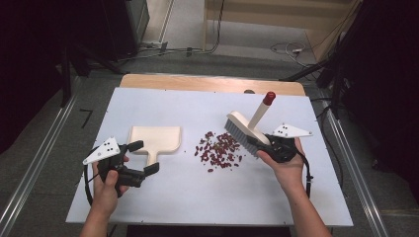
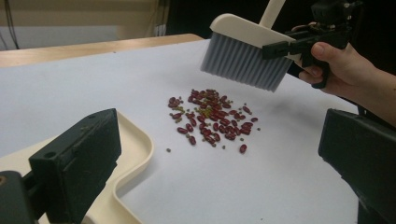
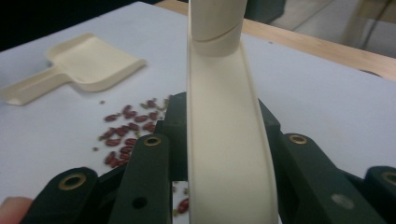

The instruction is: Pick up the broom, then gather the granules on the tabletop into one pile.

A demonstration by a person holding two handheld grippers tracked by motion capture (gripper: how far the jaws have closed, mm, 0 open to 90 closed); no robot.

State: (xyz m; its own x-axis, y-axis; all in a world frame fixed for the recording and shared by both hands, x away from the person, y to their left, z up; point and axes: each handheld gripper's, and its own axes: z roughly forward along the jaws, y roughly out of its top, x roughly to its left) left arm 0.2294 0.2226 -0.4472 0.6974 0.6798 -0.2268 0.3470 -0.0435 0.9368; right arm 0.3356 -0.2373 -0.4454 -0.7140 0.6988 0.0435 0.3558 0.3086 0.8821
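Your right gripper (image 1: 258, 143) clamps the light, stiff brush (image 1: 240, 127) by its back, while your left gripper's (image 1: 143, 157) fingers (image 2: 74, 163) stand open astride the dustpan (image 1: 157, 138) handle, the rigid part to take.

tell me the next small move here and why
Probably close the left gripper on the dustpan handle: its jaws stand open on either side of it, while the right gripper already holds the brush beside the beans.

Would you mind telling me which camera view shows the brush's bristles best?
The left gripper view: the brush faces it, its grey bristles fully visible above the beans. The high view shows the bristles only as a narrow grey edge; the right gripper view looks along the brush's cream back.
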